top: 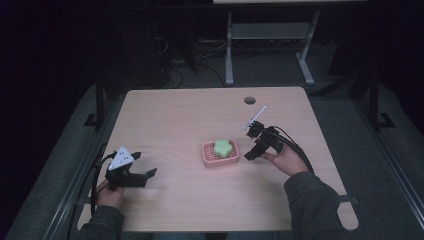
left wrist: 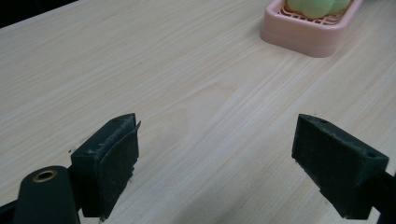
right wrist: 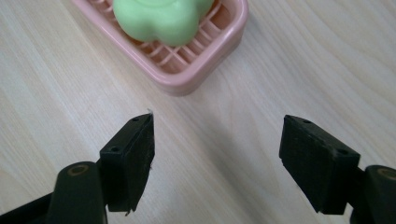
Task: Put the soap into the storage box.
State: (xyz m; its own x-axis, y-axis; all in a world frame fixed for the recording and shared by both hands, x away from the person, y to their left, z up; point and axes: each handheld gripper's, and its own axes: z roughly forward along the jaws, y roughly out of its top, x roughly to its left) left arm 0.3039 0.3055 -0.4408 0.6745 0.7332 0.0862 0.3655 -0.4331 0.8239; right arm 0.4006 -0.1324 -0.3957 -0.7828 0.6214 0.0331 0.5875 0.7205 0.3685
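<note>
A: Where does the soap sit right now?

B: The green soap (top: 222, 147) lies in the pink soap dish (top: 220, 159), and the dish stands near the middle of the wooden table (top: 175, 115). The soap has a lobed, flower-like outline and rests on the slatted floor of the dish.

A: And your right hand?

B: You hold the right gripper (top: 253, 145) just beside the dish, on its right side, tilted down toward it. In the right gripper view its two black jaws stand wide apart with bare table between them. They grip nothing. The near corner of the dish (right wrist: 187, 70) lies just ahead of the jaws, apart from both, and the soap (right wrist: 161, 18) sits above that.

A: The left one?

B: Your left gripper (top: 142, 165) is well apart from the dish, near the table's left front corner, pointing right across the table. Its jaws are also spread wide and hold nothing. In the left gripper view you see plain wood grain between them, and the dish (left wrist: 308, 32) far off at the upper right, with a bit of the soap (left wrist: 317, 7) at the top edge.

A: Anything else on the table?

B: A small round hole (top: 250, 100) near the far edge.
</note>
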